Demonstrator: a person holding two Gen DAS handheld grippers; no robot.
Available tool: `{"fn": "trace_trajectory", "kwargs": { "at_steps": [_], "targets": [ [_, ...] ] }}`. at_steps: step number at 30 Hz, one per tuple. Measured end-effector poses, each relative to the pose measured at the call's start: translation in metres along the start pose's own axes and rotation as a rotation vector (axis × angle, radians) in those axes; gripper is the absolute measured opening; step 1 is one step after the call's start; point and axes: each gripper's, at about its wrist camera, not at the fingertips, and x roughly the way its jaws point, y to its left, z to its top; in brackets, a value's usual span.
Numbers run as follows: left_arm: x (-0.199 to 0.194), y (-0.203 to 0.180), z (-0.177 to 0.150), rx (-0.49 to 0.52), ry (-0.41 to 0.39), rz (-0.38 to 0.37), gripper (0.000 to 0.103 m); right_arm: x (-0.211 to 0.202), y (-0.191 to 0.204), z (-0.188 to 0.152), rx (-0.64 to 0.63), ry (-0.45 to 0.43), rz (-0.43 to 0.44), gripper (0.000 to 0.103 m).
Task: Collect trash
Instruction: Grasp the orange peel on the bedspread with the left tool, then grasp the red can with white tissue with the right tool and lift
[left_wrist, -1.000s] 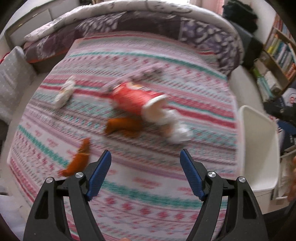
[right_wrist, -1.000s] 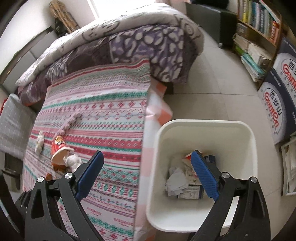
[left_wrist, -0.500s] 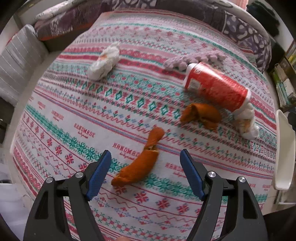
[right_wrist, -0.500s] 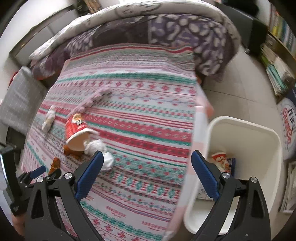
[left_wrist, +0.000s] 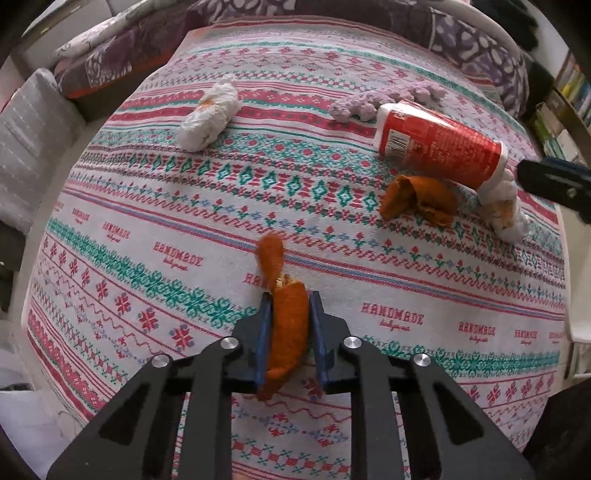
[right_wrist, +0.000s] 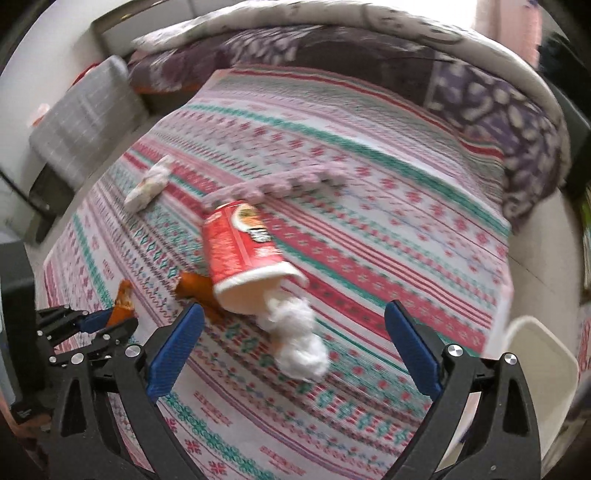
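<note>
My left gripper (left_wrist: 289, 304) is shut on a long orange peel (left_wrist: 286, 321) lying on the patterned bedspread (left_wrist: 147, 221); it also shows in the right wrist view (right_wrist: 110, 317). My right gripper (right_wrist: 293, 325) is open and empty, just in front of a crumpled white tissue (right_wrist: 299, 350) at the mouth of a red paper cup (right_wrist: 240, 247) on its side. A second orange peel (left_wrist: 417, 201) lies beside the cup (left_wrist: 439, 151). Another white tissue wad (left_wrist: 208, 114) lies farther back on the left.
A knitted lilac strip (left_wrist: 384, 99) lies behind the cup. A purple quilt (right_wrist: 480, 96) is bunched at the head of the bed. A grey pillow (right_wrist: 85, 114) sits at the left. The white bin's rim (right_wrist: 543, 369) shows at the right, off the bed.
My left gripper moved forward and closed on the long orange peel. My right gripper swung from over the bin to the bed, nearer the cup and tissue.
</note>
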Motion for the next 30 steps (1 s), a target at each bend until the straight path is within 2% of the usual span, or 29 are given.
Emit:
{"fn": "trace_trajectory", "kwargs": {
  "at_steps": [6, 12, 15, 16, 17, 20, 26, 30],
  "targets": [
    [-0.008, 0.028, -0.002, -0.084, -0.007, 0.008, 0.018, 0.022, 0.017, 0.011, -0.047, 0.032, 0.026, 0.094],
    [-0.019, 0.048, 0.0, -0.166, -0.031, -0.014, 0.018, 0.041, 0.015, 0.023, 0.03, 0.046, 0.061, 0.093],
    [-0.021, 0.053, 0.001, -0.187, -0.028, -0.019, 0.019, 0.05, 0.019, 0.025, 0.054, 0.059, 0.084, 0.082],
    [-0.021, 0.055, 0.0, -0.194, -0.025, -0.02, 0.019, 0.053, 0.023, 0.025, 0.046, 0.065, 0.082, 0.068],
    [-0.02, 0.059, 0.0, -0.203, -0.024, -0.017, 0.019, 0.055, 0.026, 0.025, 0.033, 0.073, 0.088, 0.061],
    [-0.021, 0.067, -0.001, -0.231, -0.027, -0.013, 0.019, 0.052, 0.036, 0.024, 0.004, 0.046, 0.083, 0.051],
    [-0.036, 0.077, 0.001, -0.304, -0.092, -0.008, 0.019, 0.028, 0.044, 0.028, -0.016, -0.065, 0.118, 0.043],
    [-0.049, 0.078, 0.004, -0.335, -0.148, -0.001, 0.019, 0.014, 0.045, 0.03, -0.003, -0.112, 0.128, 0.042]
  ]
}}
